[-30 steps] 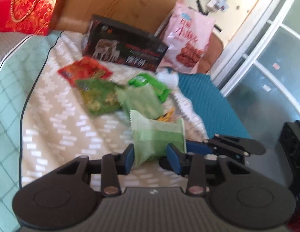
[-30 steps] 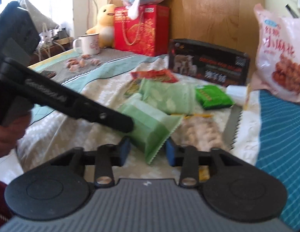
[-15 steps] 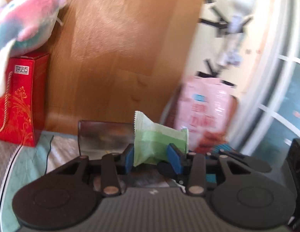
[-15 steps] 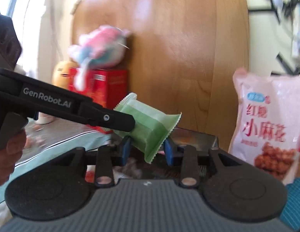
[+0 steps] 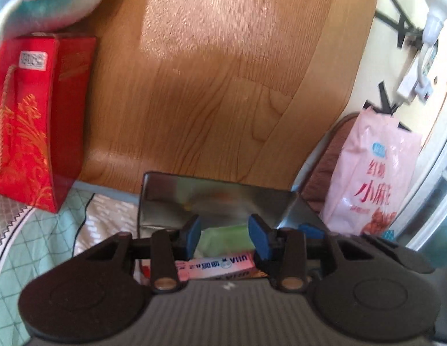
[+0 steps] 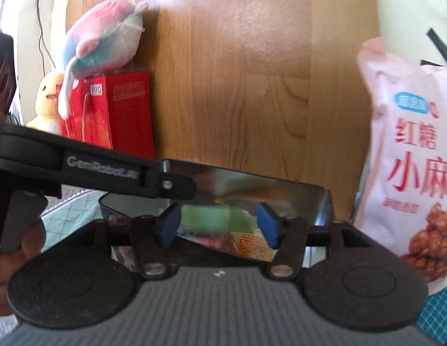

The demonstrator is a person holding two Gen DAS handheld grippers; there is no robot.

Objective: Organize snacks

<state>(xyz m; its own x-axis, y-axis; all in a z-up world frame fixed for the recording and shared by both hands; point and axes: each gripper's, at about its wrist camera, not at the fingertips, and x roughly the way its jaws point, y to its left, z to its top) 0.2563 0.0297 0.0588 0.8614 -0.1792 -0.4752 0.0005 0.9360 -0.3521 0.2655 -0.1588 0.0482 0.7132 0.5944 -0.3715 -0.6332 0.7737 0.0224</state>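
Note:
A light green snack packet (image 5: 223,236) sits low between the blue pads of my left gripper (image 5: 225,236), which is shut on it over the open black box (image 5: 217,199) with a silvery inside. In the right wrist view the same packet (image 6: 211,219) is blurred between the pads of my right gripper (image 6: 219,225). The right jaws are opening and stand clear of it on both sides. The left gripper's black finger (image 6: 165,184) crosses that view above the box (image 6: 281,190). A pink packet (image 5: 217,265) and an orange one (image 6: 252,245) lie in the box.
A tall wooden headboard (image 5: 223,86) rises right behind the box. A big pink snack bag (image 6: 410,173) leans at the right. A red gift bag (image 5: 36,121) with a plush toy (image 6: 105,37) on top stands left, a yellow duck (image 6: 47,98) beside it. A hand (image 6: 10,259) holds the left gripper.
Both grippers carried the green packet from over the bedspread up to the open box. The right jaws have widened off the packet, which now sits lower between the left pads.

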